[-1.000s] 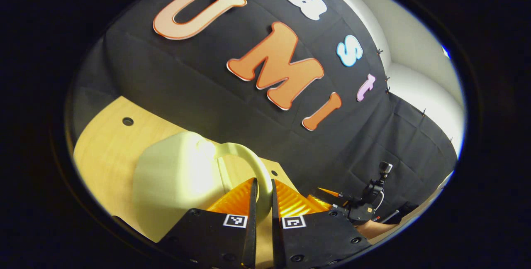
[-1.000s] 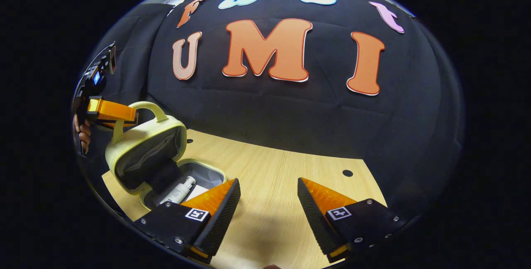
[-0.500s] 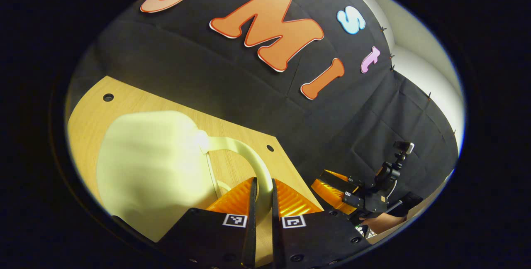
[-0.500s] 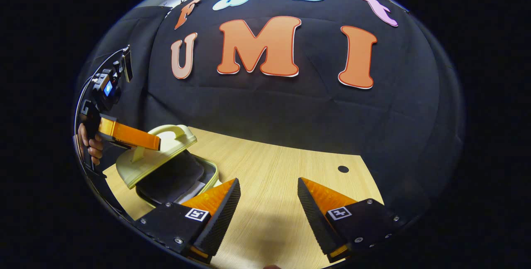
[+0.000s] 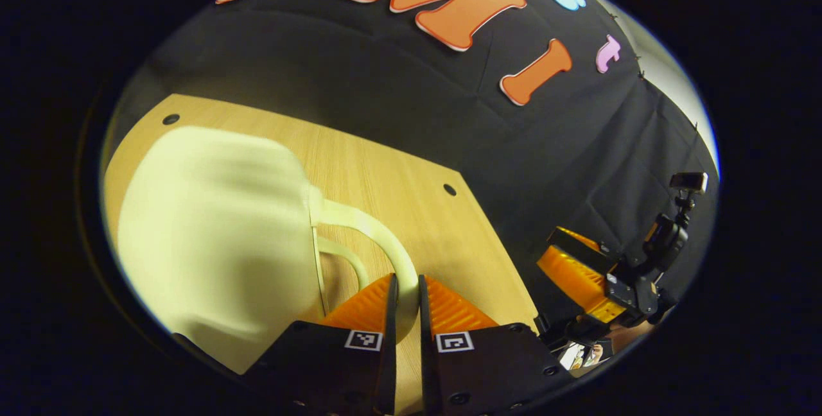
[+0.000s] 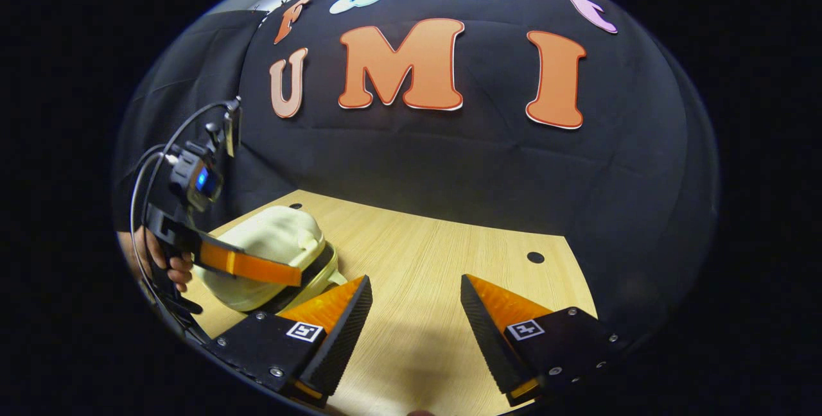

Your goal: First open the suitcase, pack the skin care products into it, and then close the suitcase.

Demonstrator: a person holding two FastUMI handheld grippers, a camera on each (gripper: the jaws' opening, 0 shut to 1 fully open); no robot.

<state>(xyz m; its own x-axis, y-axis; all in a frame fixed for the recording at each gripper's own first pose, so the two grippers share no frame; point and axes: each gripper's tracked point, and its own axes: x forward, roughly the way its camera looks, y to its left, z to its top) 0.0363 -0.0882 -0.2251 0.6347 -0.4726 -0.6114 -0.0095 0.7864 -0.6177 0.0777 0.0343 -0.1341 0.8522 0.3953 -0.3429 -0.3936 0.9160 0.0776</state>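
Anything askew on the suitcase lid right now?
Slightly: in the right gripper view the suitcase lid is down but a dark gap shows along its front seam, so it isn't fully shut. The left gripper pinches the lid handle. Nothing spilled or damaged.

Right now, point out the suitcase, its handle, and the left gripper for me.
suitcase [image 6: 273, 239], right gripper view, on the pale yellow lid's top.
handle [image 5: 379, 236], left gripper view, on the arch of the upper loop.
left gripper [image 5: 406, 294], left gripper view, midway between the fingertips, shut on the handle.
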